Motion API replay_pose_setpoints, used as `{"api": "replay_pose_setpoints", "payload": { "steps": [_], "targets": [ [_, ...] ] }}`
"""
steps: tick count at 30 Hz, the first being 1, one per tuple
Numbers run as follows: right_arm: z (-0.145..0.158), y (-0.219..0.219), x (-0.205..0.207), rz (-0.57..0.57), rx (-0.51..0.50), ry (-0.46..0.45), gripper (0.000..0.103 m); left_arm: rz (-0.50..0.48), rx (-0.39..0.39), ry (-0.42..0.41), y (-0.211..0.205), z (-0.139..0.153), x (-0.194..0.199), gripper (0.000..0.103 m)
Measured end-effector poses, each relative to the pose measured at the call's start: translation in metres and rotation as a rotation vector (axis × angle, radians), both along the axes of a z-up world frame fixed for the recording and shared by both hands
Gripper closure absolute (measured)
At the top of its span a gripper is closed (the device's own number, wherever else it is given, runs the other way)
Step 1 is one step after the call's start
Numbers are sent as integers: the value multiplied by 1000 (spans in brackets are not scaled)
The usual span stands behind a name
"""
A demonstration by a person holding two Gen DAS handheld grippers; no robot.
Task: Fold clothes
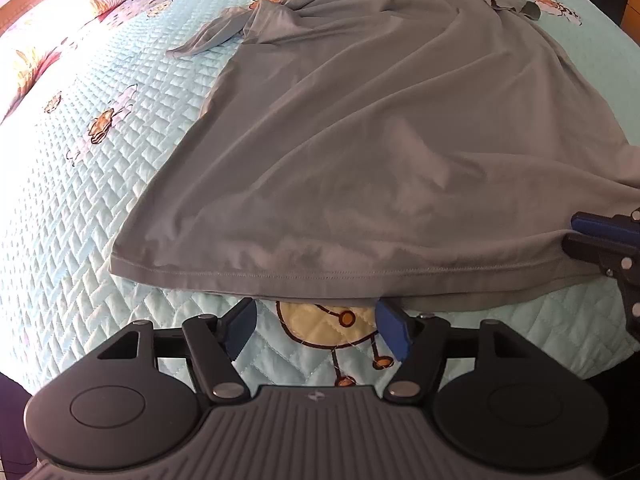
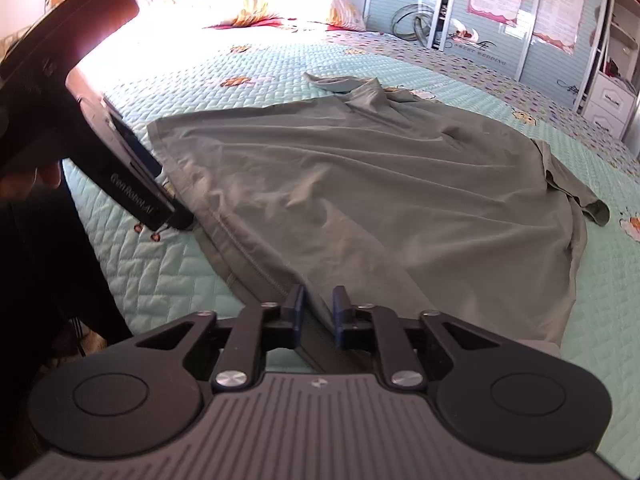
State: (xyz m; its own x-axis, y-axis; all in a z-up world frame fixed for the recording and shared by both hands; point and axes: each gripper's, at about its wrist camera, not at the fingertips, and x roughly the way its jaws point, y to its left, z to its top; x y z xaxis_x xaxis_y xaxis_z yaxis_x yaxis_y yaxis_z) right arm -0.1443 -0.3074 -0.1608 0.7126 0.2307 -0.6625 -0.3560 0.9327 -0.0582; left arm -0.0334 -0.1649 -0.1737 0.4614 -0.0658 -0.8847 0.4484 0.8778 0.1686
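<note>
The shirt (image 1: 360,140) lay spread on the bed (image 1: 100,200), hem toward the person and collar and sleeves (image 1: 208,40) at the far end, so that both hem corners could be reached from one side. The right gripper (image 2: 319,312) stood at the hem's right end with its fingers (image 2: 296,312) narrow and a fold of the hem cloth between them; the pads appeared to press on the fabric, which suggested that this corner was already secured for the fold. The left gripper (image 1: 316,328) sat just beside the hem, nearer its middle than its left corner, with its fingers (image 1: 394,330) wide and nothing between them; only the quilt showed in the gap. The hem edge lay just beyond the fingertips, untouched. This placement suggested a second grasp in preparation, so that the hem could be lifted evenly by two points. The cloth carried loose ridges across its middle, so an uneven lift would probably skew the fold. Folding itself looked not yet begun.
</note>
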Motion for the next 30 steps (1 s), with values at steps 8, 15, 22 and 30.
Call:
{"api": "replay_pose_setpoints", "payload": {
  "steps": [8, 15, 22, 30],
  "targets": [
    [10, -26, 19, -159, 139, 18, 94, 2, 5, 4, 2, -4, 0, 29],
    [16, -79, -6, -327, 344, 36, 77, 52, -86, 89, 28, 3, 1, 29],
    [-3, -152, -66, -615, 477, 104, 71, 63, -103, 97, 37, 2, -11, 29],
    [-17, -149, -61, -579, 542, 114, 46, 37, -114, 108, 30, 3, -12, 29]
  ]
}}
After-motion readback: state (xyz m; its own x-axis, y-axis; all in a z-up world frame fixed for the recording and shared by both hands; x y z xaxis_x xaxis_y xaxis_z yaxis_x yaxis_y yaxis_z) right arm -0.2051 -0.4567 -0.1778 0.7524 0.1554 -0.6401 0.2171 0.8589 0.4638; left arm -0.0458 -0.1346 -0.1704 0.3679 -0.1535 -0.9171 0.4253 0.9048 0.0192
